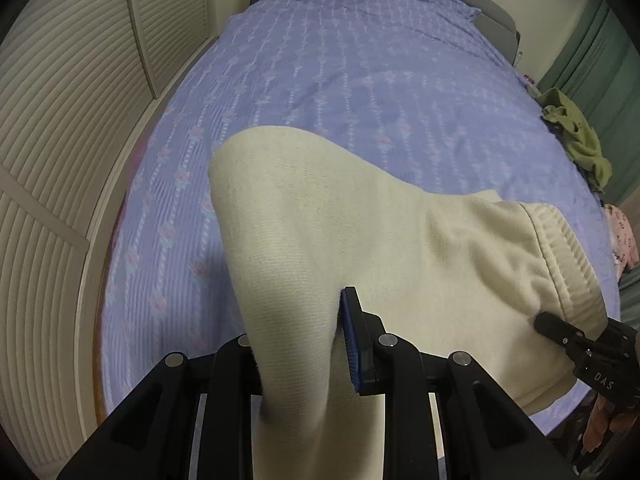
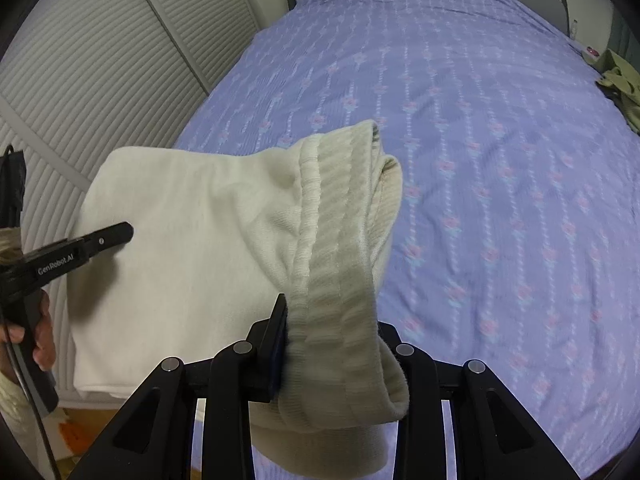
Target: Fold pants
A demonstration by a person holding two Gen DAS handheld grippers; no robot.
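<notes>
- The cream knit pants (image 1: 360, 240) are held up over the near part of the bed, one gripper at each end.
- Their ribbed waistband (image 2: 340, 248) runs up and away from the right gripper (image 2: 332, 344), whose fingers are closed tight on the bunched band.
- The left gripper (image 1: 296, 344) is clamped on a plain fold of the pants; its blue-padded finger (image 1: 354, 344) presses the cloth, while the other finger is mostly covered.
- Below lies the lavender floral bedspread (image 1: 360, 60).
- An olive green garment (image 1: 576, 132) sits crumpled at the bed's right edge.
- White louvered closet doors (image 1: 72, 100) stand along the left side.
</notes>
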